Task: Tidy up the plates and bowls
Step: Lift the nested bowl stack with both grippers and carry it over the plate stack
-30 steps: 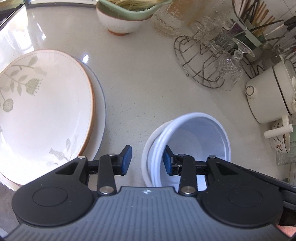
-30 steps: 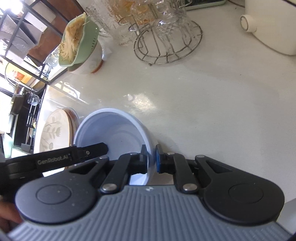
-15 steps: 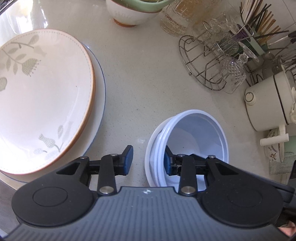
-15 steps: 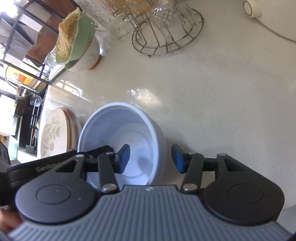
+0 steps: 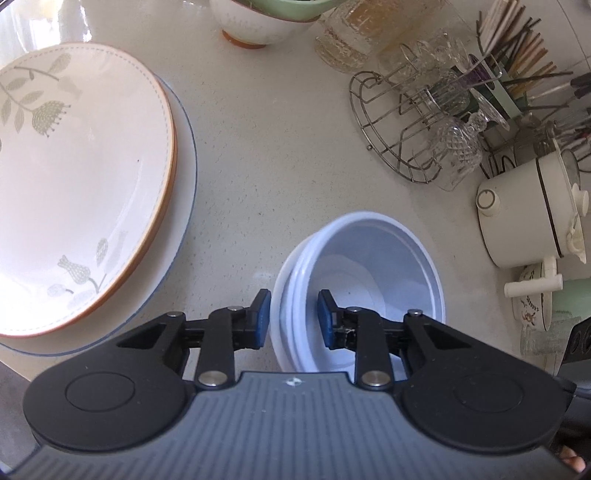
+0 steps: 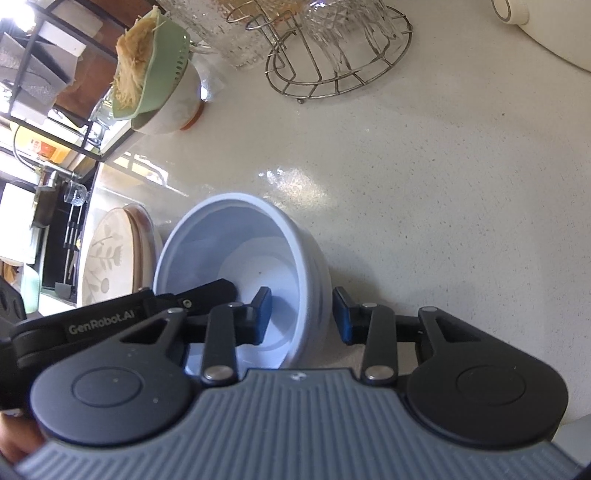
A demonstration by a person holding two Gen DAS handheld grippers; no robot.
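A stack of nested white bowls (image 5: 369, 266) sits on the pale counter, also visible as white bowls (image 6: 236, 258) in the right wrist view. My left gripper (image 5: 293, 319) straddles the stack's left rim. Its jaws are closing, and the pads look to be touching the rim on both sides. On the opposite wall, my right gripper (image 6: 301, 315) straddles the rim with its jaws closing; a gap shows beside the inner pad. A floral plate with an orange edge (image 5: 85, 177) lies on a larger blue-rimmed plate (image 5: 186, 206) to the left.
A green colander of shreds rests in a white bowl (image 5: 258, 22) at the back. A wire rack of glasses (image 5: 417, 122), a utensil holder (image 5: 517, 48) and a cream pot (image 5: 528, 214) line the right side. The counter edge (image 5: 11, 365) runs at lower left.
My right gripper let go of the bowl rim it was pinching, opened wide, then narrowed again. My left gripper's jaws drew in onto the stack's rim.
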